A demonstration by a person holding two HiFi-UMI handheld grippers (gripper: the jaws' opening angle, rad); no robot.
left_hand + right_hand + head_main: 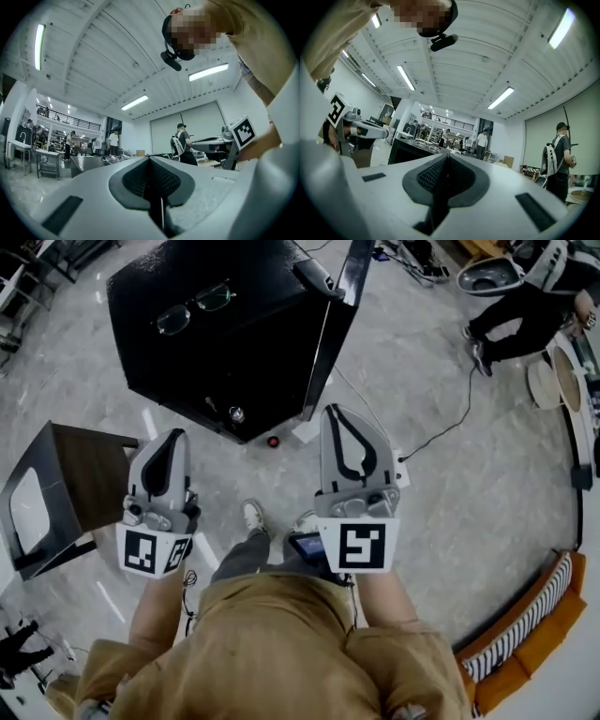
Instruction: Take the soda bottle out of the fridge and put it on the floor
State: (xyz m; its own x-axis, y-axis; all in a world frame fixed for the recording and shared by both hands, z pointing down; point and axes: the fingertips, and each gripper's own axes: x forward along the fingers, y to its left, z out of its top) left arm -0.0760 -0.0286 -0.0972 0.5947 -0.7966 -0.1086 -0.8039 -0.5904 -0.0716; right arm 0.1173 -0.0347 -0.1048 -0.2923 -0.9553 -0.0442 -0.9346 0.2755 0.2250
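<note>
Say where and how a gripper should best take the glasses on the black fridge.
Probably the bridge between the lenses of the glasses, from straight above: they lie flat on the fridge top, so that narrow middle fits between jaws.

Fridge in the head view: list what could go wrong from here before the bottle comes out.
1. Eyeglasses lie loose on the fridge top; jolting it or swinging the door could knock them off.
2. A cable and a small red thing lie on the floor by the fridge; a step there might trip.
3. Left gripper and right gripper have jaws shut, and no bottle shows yet; reaching in shut would only push it.
</note>
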